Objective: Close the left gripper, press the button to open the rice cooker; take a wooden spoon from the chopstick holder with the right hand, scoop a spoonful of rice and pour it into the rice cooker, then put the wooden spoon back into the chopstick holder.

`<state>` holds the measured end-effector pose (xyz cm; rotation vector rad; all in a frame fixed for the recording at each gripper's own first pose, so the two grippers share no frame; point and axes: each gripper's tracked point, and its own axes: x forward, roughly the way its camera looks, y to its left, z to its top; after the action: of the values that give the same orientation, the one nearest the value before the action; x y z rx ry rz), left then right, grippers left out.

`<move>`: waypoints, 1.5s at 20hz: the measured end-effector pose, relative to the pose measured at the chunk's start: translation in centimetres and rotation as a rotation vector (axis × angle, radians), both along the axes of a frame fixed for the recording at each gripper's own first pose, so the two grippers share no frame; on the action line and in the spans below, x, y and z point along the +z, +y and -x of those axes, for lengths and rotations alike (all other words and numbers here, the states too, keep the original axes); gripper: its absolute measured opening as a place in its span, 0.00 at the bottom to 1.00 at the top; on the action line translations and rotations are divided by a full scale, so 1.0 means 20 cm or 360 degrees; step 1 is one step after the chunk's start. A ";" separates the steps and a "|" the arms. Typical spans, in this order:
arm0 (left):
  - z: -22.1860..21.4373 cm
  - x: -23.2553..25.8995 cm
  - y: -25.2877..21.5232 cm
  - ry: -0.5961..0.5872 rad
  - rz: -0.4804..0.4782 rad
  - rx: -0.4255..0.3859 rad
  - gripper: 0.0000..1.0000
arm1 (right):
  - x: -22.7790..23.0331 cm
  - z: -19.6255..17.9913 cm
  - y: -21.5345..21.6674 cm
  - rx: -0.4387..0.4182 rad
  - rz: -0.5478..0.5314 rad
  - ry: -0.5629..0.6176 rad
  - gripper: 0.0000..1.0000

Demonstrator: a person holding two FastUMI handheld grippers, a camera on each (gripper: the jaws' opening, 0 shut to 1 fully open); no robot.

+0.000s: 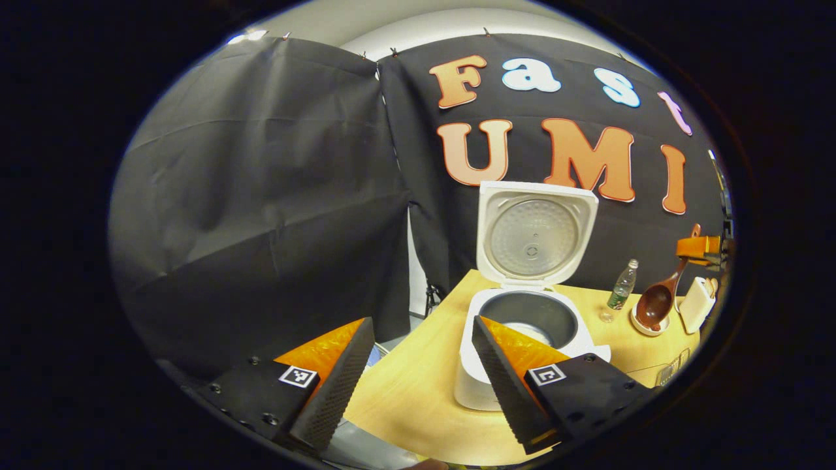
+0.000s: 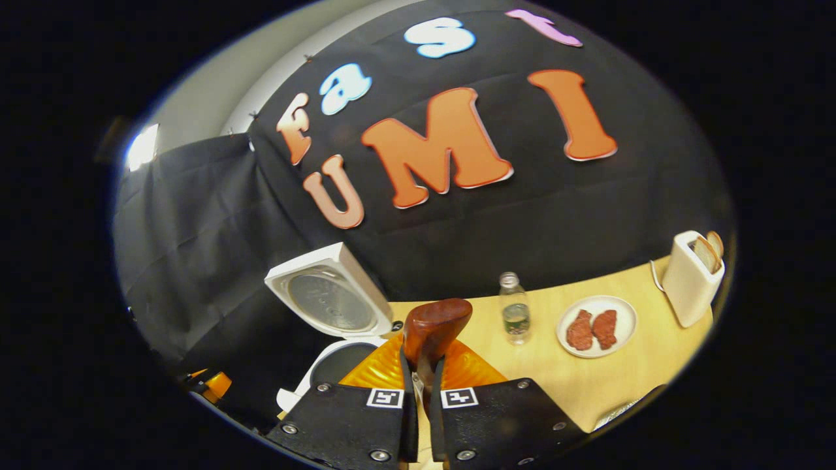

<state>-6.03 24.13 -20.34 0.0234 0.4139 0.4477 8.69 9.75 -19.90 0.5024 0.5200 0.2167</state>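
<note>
left gripper view, left to right: our left gripper (image 1: 418, 365) sits low with its fingers spread wide, nothing between them. past it the wooden table (image 1: 418, 391) carries the rice cooker (image 1: 522, 346), lid (image 1: 534, 236) swung fully up, inner pot visible with something pale at the bottom; we cannot tell what it is. the left gripper's right finger overlaps the cooker body in frame; contact we cannot tell. right of the cooker we see a small clear bottle (image 1: 622, 285), then the wooden spoon (image 1: 657, 301), bowl down over a small white plate (image 1: 648, 324), handle rising to the right gripper (image 1: 700, 248) at the edge. just beyond is a white toaster (image 1: 696, 303).

right gripper view, left to right: cooker (image 2: 339, 365) at lower left with its lid (image 2: 328, 292) raised, pot partly hidden behind our right gripper (image 2: 418, 391). its fingers are clamped on the spoon's (image 2: 434, 326) handle, nearly together, spoon bowl sticking up above the tips; whether it holds rice is hidden from this angle. further right on the table (image 2: 627, 378): bottle (image 2: 514, 308) upright, plate (image 2: 595, 325) with two reddish pieces (image 2: 592, 329) on it, toaster (image 2: 695, 277) with bread slices in the slots near the far right edge.
</note>
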 end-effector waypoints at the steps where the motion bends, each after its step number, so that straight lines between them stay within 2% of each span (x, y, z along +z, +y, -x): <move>1: -0.01 0.01 -0.05 -0.0001 -0.0001 -0.0015 1.00 | -0.03 0.05 -0.11 -0.0054 -0.0004 0.0030 0.07; 2: -0.02 0.00 -0.11 0.0007 0.0003 -0.0031 0.97 | -0.08 0.10 -0.22 -0.0100 0.0001 0.0061 0.07; 5: -0.05 -0.04 -0.26 0.0057 0.0040 -0.0056 1.00 | -0.18 0.26 -0.56 -0.0254 0.0020 0.0129 0.07; 7: -0.08 -0.02 -0.36 0.0058 0.0054 -0.0070 0.97 | -0.25 0.37 -0.78 -0.0364 0.0047 0.0170 0.07; 8: -0.10 -0.02 -0.40 0.0059 0.0054 -0.0081 1.00 | -0.28 0.42 -0.88 -0.0414 0.0061 0.0188 0.07; 9: -0.11 -0.01 -0.44 0.0056 0.0048 -0.0096 0.97 | -0.32 0.48 -0.97 -0.0464 0.0070 0.0208 0.07; 11: -0.14 0.01 -0.51 0.0052 0.0034 -0.0125 1.00 | -0.39 0.57 -1.10 -0.0537 0.0028 0.0247 0.07; 12: -0.15 0.03 -0.55 0.0050 0.0027 -0.0138 0.97 | -0.43 0.62 -1.14 -0.0567 -0.0004 0.0269 0.07; 13: -0.17 0.04 -0.58 0.0050 0.0022 -0.0154 1.00 | -0.49 0.65 -1.16 -0.0585 -0.0022 0.0283 0.07; 17: -0.22 0.11 -0.65 0.0030 0.0046 -0.0189 1.00 | -0.66 0.72 -1.26 -0.0669 0.0026 0.0328 0.07; 20: -0.25 0.16 -0.64 0.0010 0.0011 -0.0197 0.97 | -0.73 0.72 -1.24 -0.0687 -0.0022 0.0352 0.06; 21: -0.28 0.19 -0.64 -0.0002 0.0009 -0.0196 1.00 | -0.77 0.73 -1.23 -0.0680 -0.0019 0.0376 0.06; 26: -0.45 0.32 -0.62 -0.0082 0.0094 -0.0213 1.00 | -0.86 0.74 -1.16 -0.0626 0.0036 0.0474 0.12; 30: -0.70 0.48 -0.51 -0.0163 0.0136 -0.0228 1.00 | -0.90 0.77 -1.13 -0.0574 0.0033 0.0586 0.19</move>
<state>7.96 13.83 -10.69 -0.0525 0.3280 0.2884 -6.72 -12.84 -37.92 0.6103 0.7773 -0.2316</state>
